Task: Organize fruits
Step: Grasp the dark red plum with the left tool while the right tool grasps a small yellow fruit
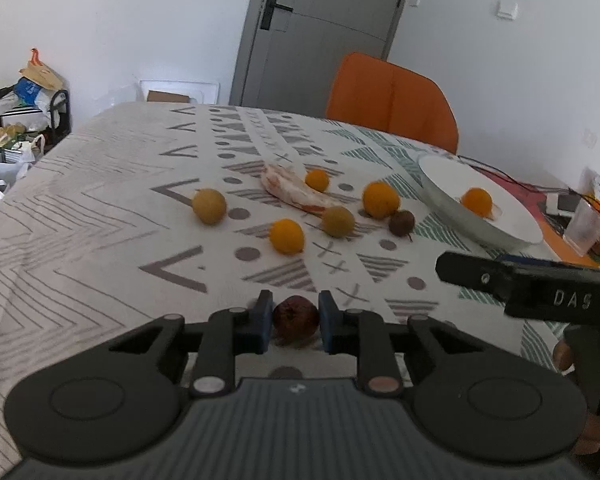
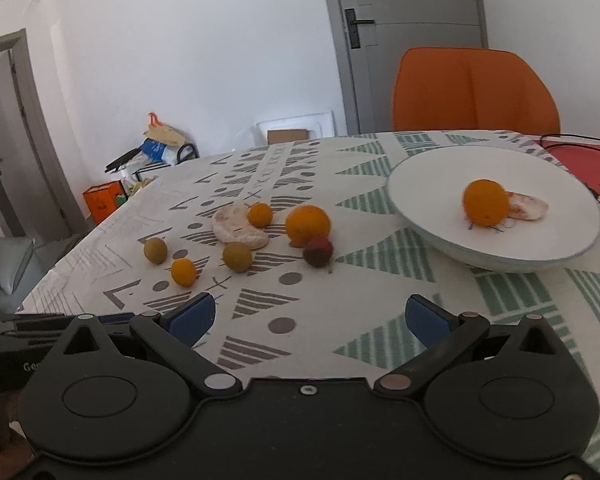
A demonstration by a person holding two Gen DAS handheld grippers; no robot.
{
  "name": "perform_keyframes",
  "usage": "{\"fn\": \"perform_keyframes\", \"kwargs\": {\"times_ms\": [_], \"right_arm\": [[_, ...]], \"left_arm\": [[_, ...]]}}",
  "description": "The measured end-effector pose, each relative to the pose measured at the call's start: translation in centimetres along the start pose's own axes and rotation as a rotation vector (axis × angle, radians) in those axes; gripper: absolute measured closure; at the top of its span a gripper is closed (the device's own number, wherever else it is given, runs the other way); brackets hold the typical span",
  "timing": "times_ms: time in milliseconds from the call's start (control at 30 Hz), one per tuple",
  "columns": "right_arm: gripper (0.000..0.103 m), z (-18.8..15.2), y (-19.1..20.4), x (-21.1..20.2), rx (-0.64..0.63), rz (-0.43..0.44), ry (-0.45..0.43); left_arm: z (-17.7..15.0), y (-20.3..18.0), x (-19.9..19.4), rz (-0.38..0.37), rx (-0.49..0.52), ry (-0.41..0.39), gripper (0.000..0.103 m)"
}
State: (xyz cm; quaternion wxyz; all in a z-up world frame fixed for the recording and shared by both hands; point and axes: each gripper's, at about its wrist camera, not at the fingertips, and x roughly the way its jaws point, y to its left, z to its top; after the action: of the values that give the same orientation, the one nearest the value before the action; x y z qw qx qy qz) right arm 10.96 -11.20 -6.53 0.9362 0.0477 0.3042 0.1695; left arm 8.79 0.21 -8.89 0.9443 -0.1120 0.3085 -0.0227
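My left gripper (image 1: 295, 322) is shut on a dark red round fruit (image 1: 296, 320), low over the tablecloth. Ahead lie several loose fruits: an orange (image 1: 381, 199), smaller orange ones (image 1: 286, 236), greenish-yellow ones (image 1: 209, 205), another dark red fruit (image 1: 401, 222) and a pale peel piece (image 1: 296, 194). A white bowl (image 1: 512, 224) at the right holds one orange (image 1: 476, 201). My right gripper (image 2: 306, 318) is open and empty above the cloth. In its view the bowl (image 2: 428, 184) holds the orange (image 2: 485, 202) and a peel piece (image 2: 528, 207); the loose fruits (image 2: 307, 225) lie to its left.
An orange chair (image 1: 392, 98) stands behind the table. A clear cup (image 1: 585, 226) and cables sit at the far right edge. Bags and clutter (image 1: 16, 120) fill the floor at the left. The other gripper's black body (image 1: 540, 288) is at the right.
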Motion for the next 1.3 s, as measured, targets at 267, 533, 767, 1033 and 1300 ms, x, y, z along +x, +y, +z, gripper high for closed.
{"fn": "perform_keyframes", "kwargs": {"times_ms": [267, 533, 767, 1033, 1300], "right_arm": [[0.004, 0.9, 1.6, 1.5, -0.043, 0.013, 0.017], [0.014, 2.1, 2.8, 3.4, -0.076, 0.039, 0.052], [0.028, 3.1, 3.8, 5.4, -0.109, 0.069, 0.09], [0.055, 4.0, 5.1, 7.7, -0.13, 0.055, 0.117], [0.08, 4.0, 4.6, 7.4, -0.089, 0.089, 0.116]], "left_arm": [[1.3, 2.8, -0.6, 0.044, -0.052, -0.047, 0.081], [2.4, 5.2, -1.0, 0.087, -0.09, -0.09, 0.08], [2.7, 7.5, -1.1, 0.108, -0.128, -0.106, 0.08], [3.0, 9.7, -1.2, 0.099, -0.177, -0.13, 0.081], [3.6, 9.5, -1.3, 0.107, -0.157, -0.139, 0.081]]}}
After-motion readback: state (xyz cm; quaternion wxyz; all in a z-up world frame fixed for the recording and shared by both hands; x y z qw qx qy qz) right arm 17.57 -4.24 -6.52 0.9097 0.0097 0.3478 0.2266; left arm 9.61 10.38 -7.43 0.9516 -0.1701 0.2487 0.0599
